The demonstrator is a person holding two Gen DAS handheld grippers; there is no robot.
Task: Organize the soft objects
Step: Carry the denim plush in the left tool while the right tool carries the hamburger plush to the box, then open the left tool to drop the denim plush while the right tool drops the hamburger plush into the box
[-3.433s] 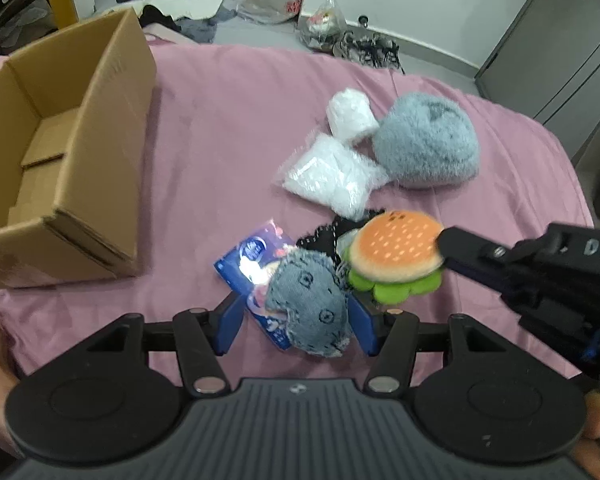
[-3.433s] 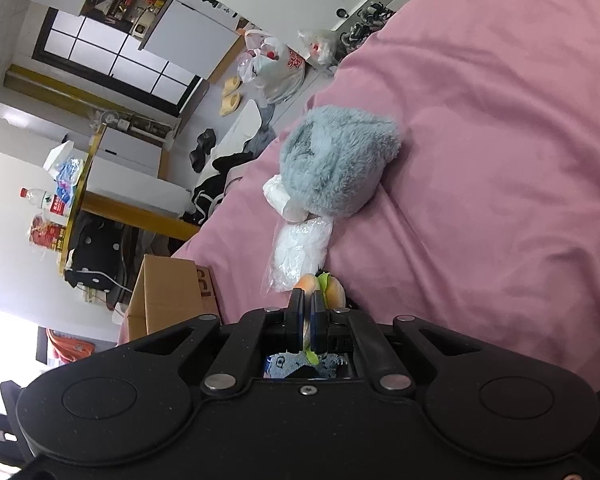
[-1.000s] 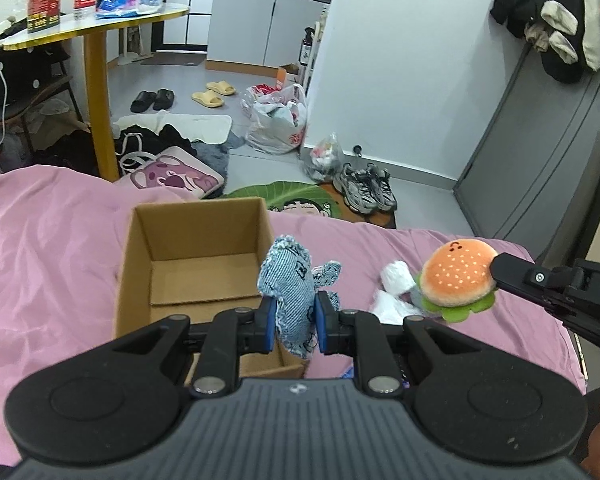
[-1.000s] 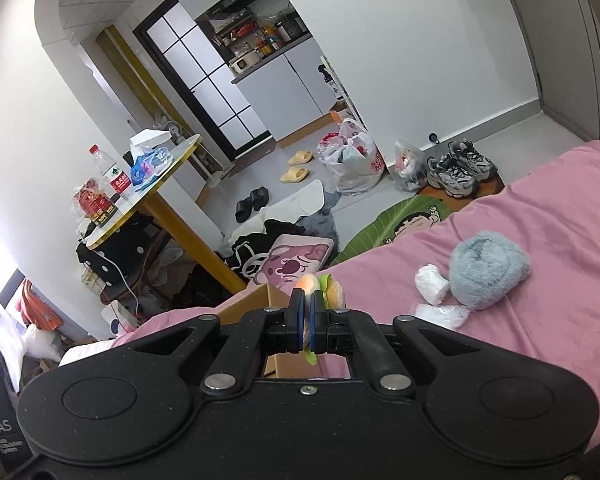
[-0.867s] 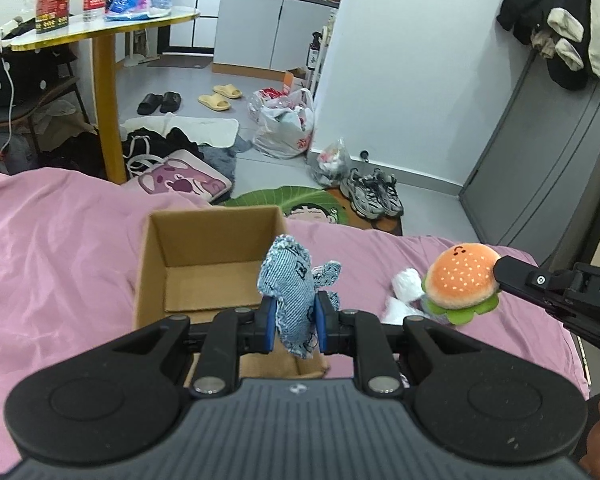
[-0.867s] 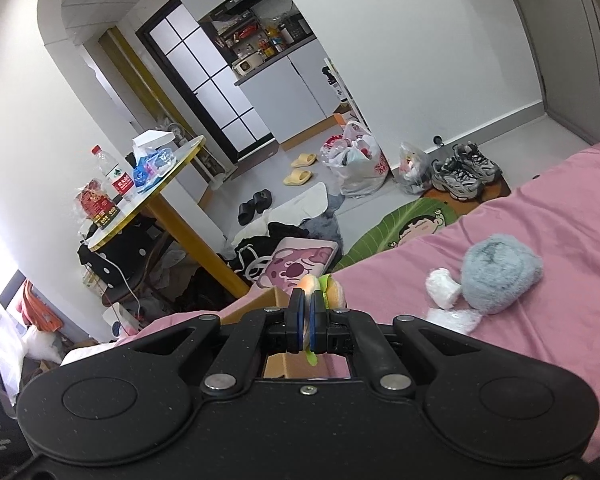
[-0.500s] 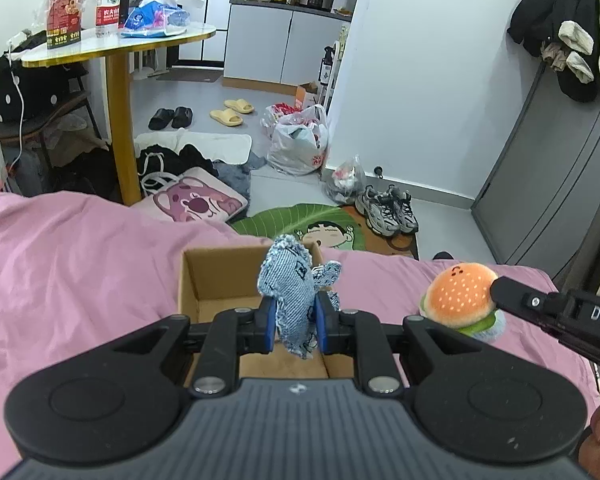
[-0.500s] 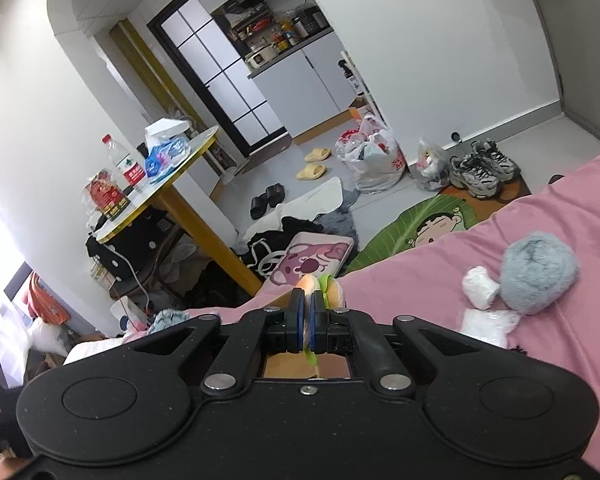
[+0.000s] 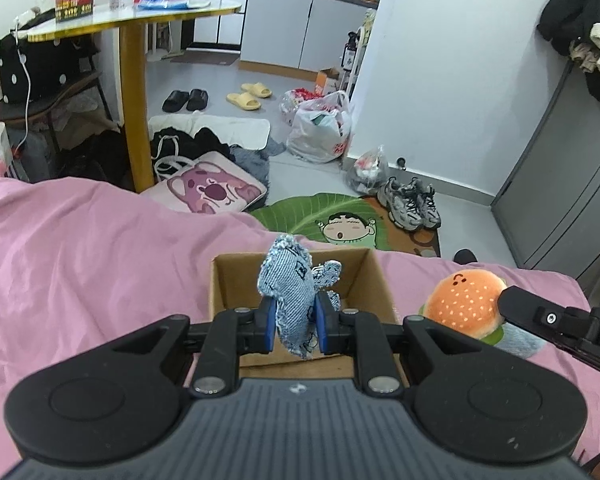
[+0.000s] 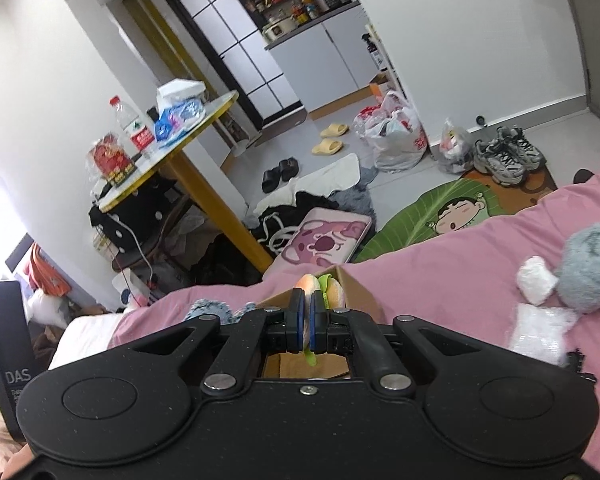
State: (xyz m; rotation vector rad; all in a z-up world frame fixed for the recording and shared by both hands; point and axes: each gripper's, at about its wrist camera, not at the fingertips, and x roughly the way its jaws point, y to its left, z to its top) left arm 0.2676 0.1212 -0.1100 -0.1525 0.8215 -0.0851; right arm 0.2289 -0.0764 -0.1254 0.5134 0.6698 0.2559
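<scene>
Pinching a denim toy (image 9: 296, 300), the left fingers (image 9: 269, 326) hold it over the cardboard box (image 9: 376, 280).

A bed under a wrinkled pink sheet (image 9: 80, 264) carries an open brown cardboard box (image 9: 374, 280); right of that box lie a fluffy grey-blue plush (image 10: 590, 266) and two white plastic-wrapped packets (image 10: 537, 276).

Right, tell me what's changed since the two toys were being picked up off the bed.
Both toys were lifted and carried left: the denim plush now hangs over the cardboard box, the burger plush beside it. Both jaws stay clamped; the grey fluffy plush still lies on the bed.
</scene>
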